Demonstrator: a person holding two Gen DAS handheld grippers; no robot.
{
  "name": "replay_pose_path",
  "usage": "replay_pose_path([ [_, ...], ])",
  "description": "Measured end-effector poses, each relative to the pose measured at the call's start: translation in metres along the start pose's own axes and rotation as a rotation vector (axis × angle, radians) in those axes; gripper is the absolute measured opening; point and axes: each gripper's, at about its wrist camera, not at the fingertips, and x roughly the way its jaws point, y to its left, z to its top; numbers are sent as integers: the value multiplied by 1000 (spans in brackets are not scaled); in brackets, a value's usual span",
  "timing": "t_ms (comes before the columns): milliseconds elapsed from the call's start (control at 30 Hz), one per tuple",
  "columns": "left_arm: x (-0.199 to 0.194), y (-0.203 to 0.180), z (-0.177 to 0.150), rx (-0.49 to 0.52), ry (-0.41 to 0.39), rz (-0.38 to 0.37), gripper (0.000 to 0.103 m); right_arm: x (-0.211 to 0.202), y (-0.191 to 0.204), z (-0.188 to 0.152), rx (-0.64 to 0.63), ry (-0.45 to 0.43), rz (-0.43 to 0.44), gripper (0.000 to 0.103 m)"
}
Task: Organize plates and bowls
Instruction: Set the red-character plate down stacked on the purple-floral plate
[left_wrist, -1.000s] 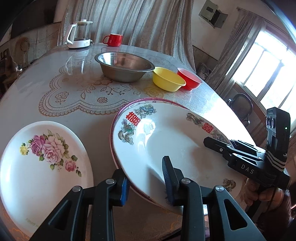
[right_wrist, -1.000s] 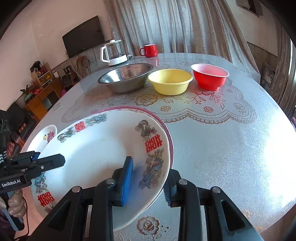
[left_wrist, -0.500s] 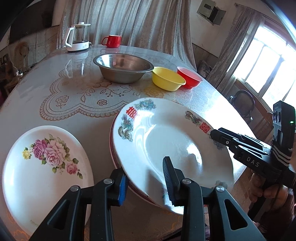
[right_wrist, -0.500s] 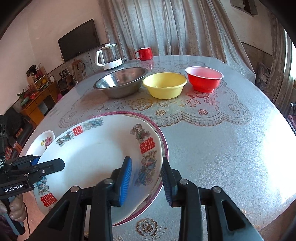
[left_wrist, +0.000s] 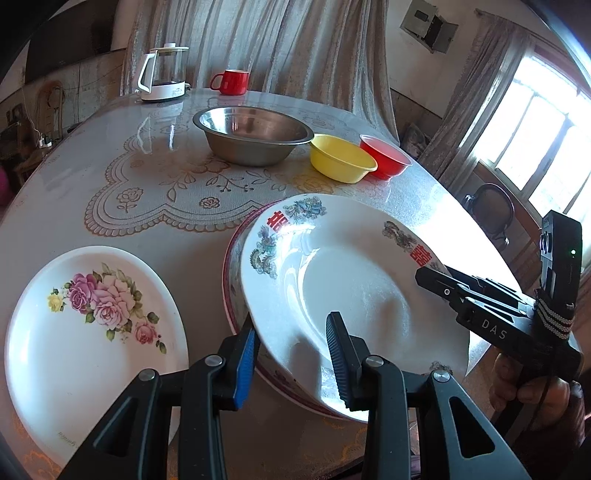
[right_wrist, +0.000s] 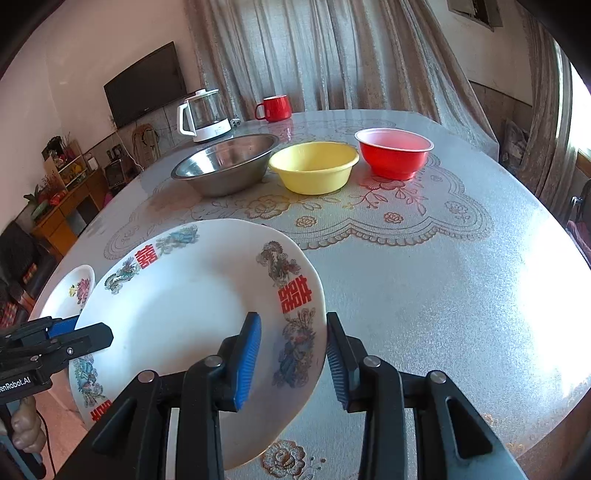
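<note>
White rose-print plate (left_wrist: 88, 332) sits flat at the lower left of the left wrist view, on the bench (left_wrist: 110, 206). Just right of it, mid-frame, is the dragon-and-red-character plate (left_wrist: 351, 288), tilted up off a second, red-rimmed plate (left_wrist: 231, 288) lying flat underneath it. The left claw (left_wrist: 291, 363) has its fingers either side of that tilted plate's near rim, blue pad under the edge and the black one over the top face, so it looks clamped on it. Over at the right edge the right claw (left_wrist: 437, 277) bites the opposite rim.

Upper part of the frame, left to right: glass kettle (left_wrist: 162, 75), red mug (left_wrist: 231, 82), steel bowl (left_wrist: 255, 134), yellow bowl (left_wrist: 341, 158), red bowl (left_wrist: 386, 157), all in a row with the three bowls just beside each other.

Right wrist view, same deal: rose plate peeking in at far left, left claw's tip on the dragon plate's left rim, and at bottom centre the right claw's fingers (right_wrist: 247, 354) straddle the plate's right rim, narrow, gripping it. The bowls line up across the top, steel to yellow to red.
</note>
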Motion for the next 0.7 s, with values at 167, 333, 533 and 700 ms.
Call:
replay_pose_path([
  [167, -3, 5, 3, -34, -12, 4, 36, 3, 17, -2, -113, -13, -102, 34],
  [333, -11, 1, 4, -20, -49, 62, 38, 8, 32, -5, -208, -51, -204, 38],
  [533, -26, -3, 9, 18, -104, 78, 41, 9, 33, -4, -205, -66, -205, 39],
  [700, -18, 4, 3, -19, -67, 111, 41, 8, 34, -5, -198, -66, -207, 39],
])
